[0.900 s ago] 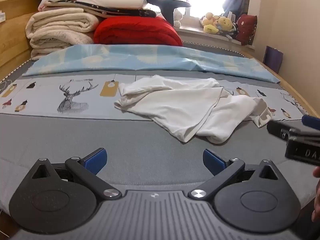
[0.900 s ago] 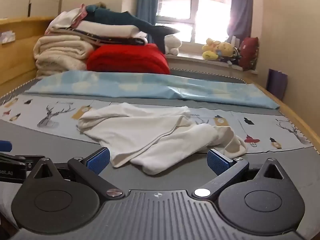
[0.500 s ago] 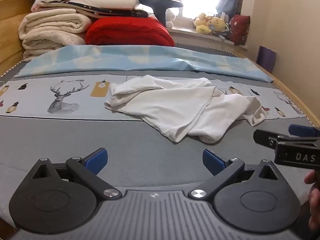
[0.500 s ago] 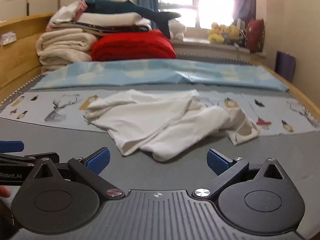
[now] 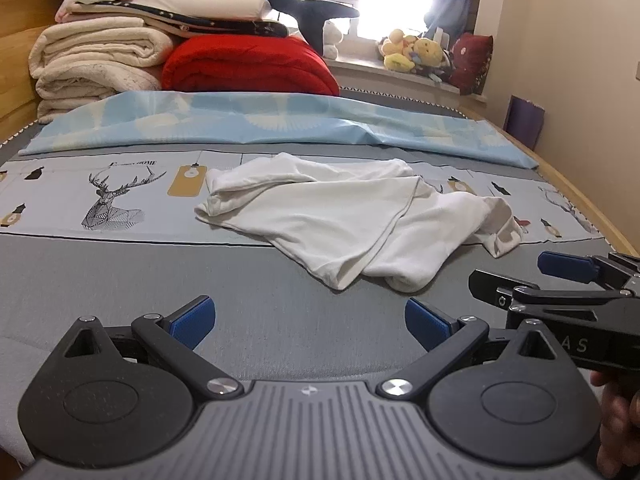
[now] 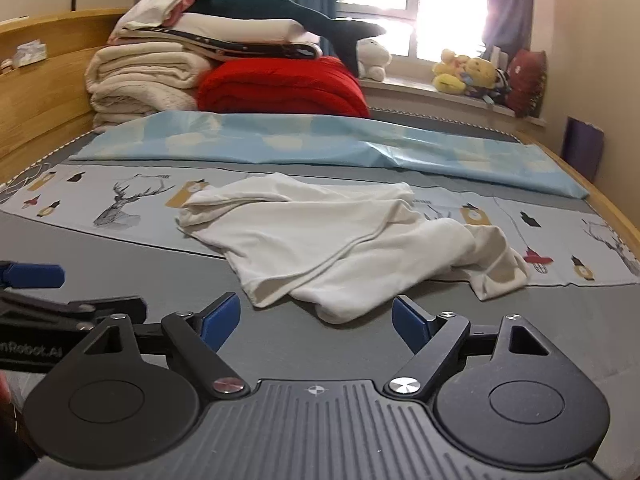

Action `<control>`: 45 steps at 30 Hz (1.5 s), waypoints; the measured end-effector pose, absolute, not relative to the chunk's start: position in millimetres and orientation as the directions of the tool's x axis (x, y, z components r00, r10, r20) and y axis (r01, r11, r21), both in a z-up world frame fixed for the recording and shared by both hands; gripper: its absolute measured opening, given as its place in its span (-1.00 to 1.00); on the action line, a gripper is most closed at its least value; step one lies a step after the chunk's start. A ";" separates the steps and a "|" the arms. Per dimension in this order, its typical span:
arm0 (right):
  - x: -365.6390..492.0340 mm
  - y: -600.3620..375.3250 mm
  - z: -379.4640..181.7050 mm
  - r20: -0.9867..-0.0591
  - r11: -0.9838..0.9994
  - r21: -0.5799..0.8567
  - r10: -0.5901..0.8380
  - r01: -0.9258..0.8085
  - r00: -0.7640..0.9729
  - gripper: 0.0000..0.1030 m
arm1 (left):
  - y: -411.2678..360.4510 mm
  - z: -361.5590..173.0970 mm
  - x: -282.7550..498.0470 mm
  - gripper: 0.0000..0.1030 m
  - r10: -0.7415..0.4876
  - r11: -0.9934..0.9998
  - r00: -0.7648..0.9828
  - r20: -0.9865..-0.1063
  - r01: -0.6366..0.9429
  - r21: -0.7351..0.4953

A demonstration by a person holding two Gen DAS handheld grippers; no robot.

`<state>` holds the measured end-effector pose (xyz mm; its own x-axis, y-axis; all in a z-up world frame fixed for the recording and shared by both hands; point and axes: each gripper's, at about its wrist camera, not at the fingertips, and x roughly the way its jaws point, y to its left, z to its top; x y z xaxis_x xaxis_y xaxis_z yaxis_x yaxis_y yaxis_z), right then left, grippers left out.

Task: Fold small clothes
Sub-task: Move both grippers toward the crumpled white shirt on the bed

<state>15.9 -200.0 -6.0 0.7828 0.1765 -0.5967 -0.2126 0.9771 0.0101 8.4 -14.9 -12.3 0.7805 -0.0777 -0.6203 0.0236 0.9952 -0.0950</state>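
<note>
**Both tongs gaping, nothing gripped**

Left gripper (image 5: pixel 307 318) is hovering over grey mattress (image 5: pixel 160 280) w/ blue pads spread wide, holding nothing, touching nothing. Right gripper (image 6: pixel 316 322) is also gaping wide & empty, pads sitting either side of the nearest fold of the white garment (image 6: pixel 340 240) w/o visible contact. Garment is lying crumpled mid-bed, soft thin knit w/ stitched hems, partly on the deer-print sheet (image 5: pixel 112 196), partly on the grey fabric. Folded red quilt (image 5: pixel 248 66) & cream blankets (image 5: pixel 96 64) are stacking up at the far end.
</note>
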 end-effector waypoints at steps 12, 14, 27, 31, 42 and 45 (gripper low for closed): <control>15.1 -198.9 -8.5 -0.591 0.979 0.013 0.173 -0.205 0.788 0.53 | -17.3 -12.4 11.2 0.97 -0.073 0.995 0.784 -0.616 0.015 -0.099; 13.3 -197.5 -8.8 -0.584 0.979 0.001 0.167 -0.205 0.794 0.49 | -15.8 -12.6 10.6 0.97 -0.086 0.993 0.782 -0.618 0.015 -0.119; 16.4 -199.3 -10.9 -0.607 0.978 0.031 0.183 -0.207 0.773 0.45 | -15.1 -12.3 10.2 0.96 -0.091 0.992 0.778 -0.621 0.018 -0.123; 17.1 -197.0 -11.2 -0.611 0.978 0.020 0.175 -0.206 0.772 0.46 | -13.5 -13.1 12.1 0.96 -0.089 0.992 0.775 -0.626 0.010 -0.129; 19.5 -197.0 -14.8 -0.626 0.978 0.010 0.167 -0.206 0.762 0.46 | -15.5 -14.6 13.4 0.96 -0.090 0.992 0.770 -0.632 0.011 -0.128; 19.3 -196.6 -14.4 -0.625 0.979 0.005 0.164 -0.206 0.763 0.46 | -15.4 -14.8 13.5 0.96 -0.091 0.992 0.769 -0.633 0.012 -0.128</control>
